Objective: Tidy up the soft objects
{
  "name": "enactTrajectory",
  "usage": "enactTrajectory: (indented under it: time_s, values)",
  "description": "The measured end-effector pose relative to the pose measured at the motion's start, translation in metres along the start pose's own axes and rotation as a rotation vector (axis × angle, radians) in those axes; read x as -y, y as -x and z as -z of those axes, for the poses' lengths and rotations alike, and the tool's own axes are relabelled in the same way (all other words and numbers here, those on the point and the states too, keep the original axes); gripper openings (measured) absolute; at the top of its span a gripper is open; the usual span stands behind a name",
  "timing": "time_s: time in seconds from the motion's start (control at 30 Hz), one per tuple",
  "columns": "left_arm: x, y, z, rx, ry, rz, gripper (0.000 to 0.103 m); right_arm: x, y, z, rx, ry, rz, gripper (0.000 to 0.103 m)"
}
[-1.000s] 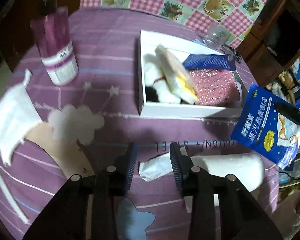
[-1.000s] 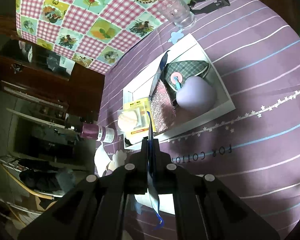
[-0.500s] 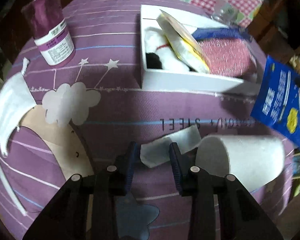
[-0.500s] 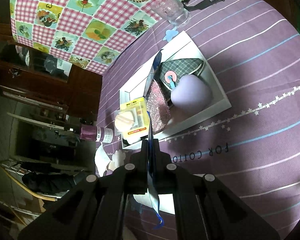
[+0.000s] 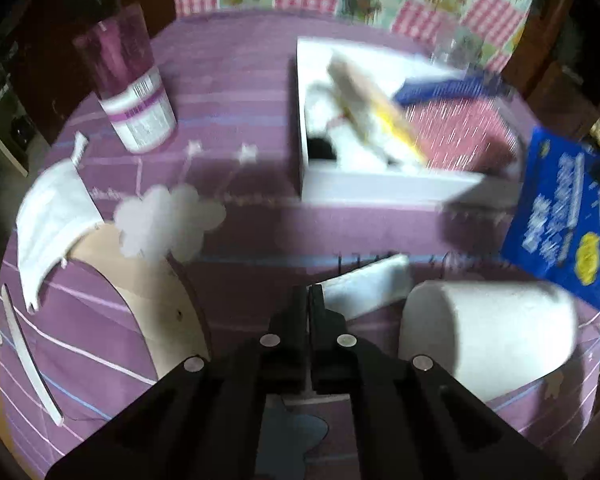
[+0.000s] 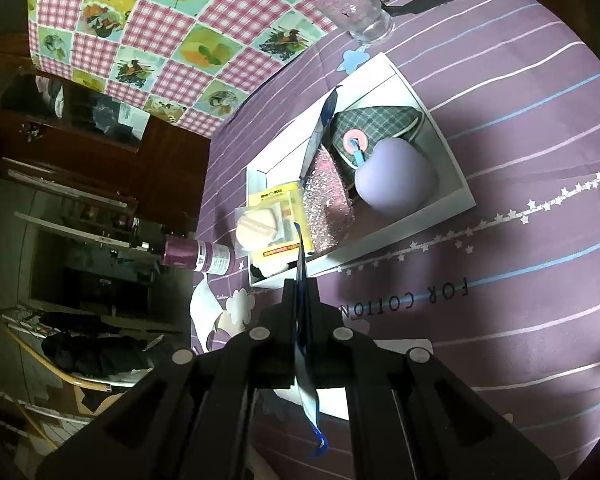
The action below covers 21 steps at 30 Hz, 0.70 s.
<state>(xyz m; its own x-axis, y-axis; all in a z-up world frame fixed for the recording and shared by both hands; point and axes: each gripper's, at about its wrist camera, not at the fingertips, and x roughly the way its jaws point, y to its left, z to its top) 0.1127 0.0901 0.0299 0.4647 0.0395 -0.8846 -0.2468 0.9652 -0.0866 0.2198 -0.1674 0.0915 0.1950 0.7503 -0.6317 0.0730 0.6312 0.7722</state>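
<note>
- Left wrist view: the left tongs (image 5: 309, 294) have just been closing and are now clamped tight, with barely a slit between the jaws.
- The loose white flap (image 5: 366, 286) of the tissue roll (image 5: 488, 332) runs right in to the tips. I cannot tell whether it is actually nipped.
- The roll lies on its side at the near right edge of the surface (image 5: 236, 264), which is covered in purple striped cloth.
- Further right, a blue packet (image 5: 560, 216) stands over the right edge.
- Toward the far side sits a white box (image 5: 380, 188), blurred and stuffed with soft bits.
- A purple bottle (image 5: 128, 80) stands upright at the far left, and a white face mask (image 5: 52, 216) lies by the left edge.
- Right wrist view: the right tongs (image 6: 300, 284) are pressed together on the blue packet, which shows edge-on and trails down between the fingers.
- Ahead is the white box, holding a yellow puff pack (image 6: 276, 220), a pink glitter pad (image 6: 330, 208), a lilac heart sponge (image 6: 396, 184) and a plaid pouch (image 6: 376, 124).
- A drinking glass (image 6: 356, 8) stands beyond the box at the far edge.
- A pink checked cloth (image 6: 140, 20) lies behind it, with dark wooden furniture (image 6: 100, 152) beside.
</note>
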Motion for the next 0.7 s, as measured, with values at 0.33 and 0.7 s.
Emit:
enactTrajectory:
  time_s: [0.33, 0.7]
  values:
    - [-0.008, 0.053, -0.012, 0.194, 0.036, 0.076, 0.000, -0.003, 0.007, -0.001, 0.007, 0.012, -0.037, 0.004]
    - [0.023, 0.079, -0.041, 0.253, 0.016, 0.097, 0.000, 0.019, 0.019, -0.019, 0.072, -0.028, -0.095, 0.004]
